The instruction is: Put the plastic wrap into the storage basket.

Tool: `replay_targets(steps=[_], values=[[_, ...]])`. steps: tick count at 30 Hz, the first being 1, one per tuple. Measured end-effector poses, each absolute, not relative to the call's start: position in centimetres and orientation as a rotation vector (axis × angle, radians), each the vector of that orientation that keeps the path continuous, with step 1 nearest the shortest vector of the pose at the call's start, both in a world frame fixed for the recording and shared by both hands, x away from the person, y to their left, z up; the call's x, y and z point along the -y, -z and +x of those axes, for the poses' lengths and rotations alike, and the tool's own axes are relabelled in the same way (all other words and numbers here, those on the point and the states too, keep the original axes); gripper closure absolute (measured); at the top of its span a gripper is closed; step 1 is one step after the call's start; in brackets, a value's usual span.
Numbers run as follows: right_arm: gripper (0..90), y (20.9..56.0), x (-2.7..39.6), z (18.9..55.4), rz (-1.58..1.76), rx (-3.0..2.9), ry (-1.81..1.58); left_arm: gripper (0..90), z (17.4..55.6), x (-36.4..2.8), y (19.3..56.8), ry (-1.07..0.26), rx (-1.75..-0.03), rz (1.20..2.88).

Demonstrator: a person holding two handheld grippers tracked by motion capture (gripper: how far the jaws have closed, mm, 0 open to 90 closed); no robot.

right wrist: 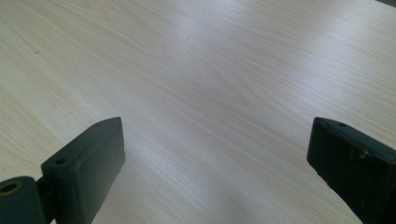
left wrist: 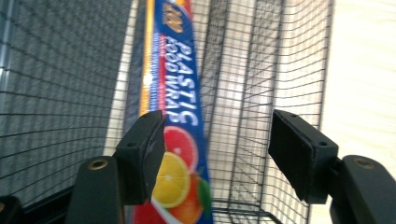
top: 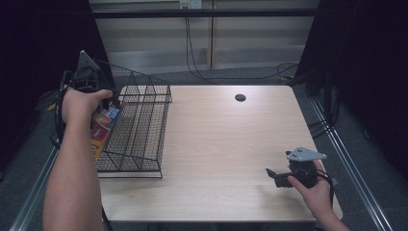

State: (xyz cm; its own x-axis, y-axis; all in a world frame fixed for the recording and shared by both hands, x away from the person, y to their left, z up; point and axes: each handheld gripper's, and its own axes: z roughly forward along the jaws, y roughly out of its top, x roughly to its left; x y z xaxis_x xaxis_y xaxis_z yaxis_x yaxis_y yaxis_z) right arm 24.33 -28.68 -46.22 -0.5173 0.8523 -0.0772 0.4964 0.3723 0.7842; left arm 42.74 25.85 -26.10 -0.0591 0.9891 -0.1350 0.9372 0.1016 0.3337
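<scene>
A: Where was the plastic food wrap box (left wrist: 180, 135)?

B: Left side of the high view, lying in the outermost slot of the black wire rack (top: 144, 130), lengthwise. In the left gripper view it ran up the frame's centre-left.

A: Left gripper (left wrist: 215, 156)?

B: Above the rack, jaws apart. One pad sat just beside the box; the other was well clear over the next compartment. No grip on it.

A: Right gripper (top: 272, 175)?

B: Lower right of the high view, low over the bare wooden table (top: 231, 144), jaws spread wide, nothing between them.

A: Progress?

B: Box appeared stowed and released. What remained, by my reading: lift the left gripper clear of the rack.
</scene>
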Motion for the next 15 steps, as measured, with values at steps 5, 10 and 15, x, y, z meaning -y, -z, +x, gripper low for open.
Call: replay_targets(steps=[5, 10, 15], values=[[3.9, 46.2, 28.7, 24.3, 1.166, -2.155, -0.988, 31.2, 42.4, -24.6, 25.7, -0.188, -1.989, 1.875], [3.9, 46.1, 28.7, 24.2, 1.160, -2.151, -0.997, 28.8, 42.1, -23.4, 25.8, -0.167, -1.935, 1.880], [4.0, 46.0, 28.8, 24.1, 1.161, -2.154, -1.000, 24.9, 41.9, -22.2, 26.0, -0.149, -1.870, 1.895]])
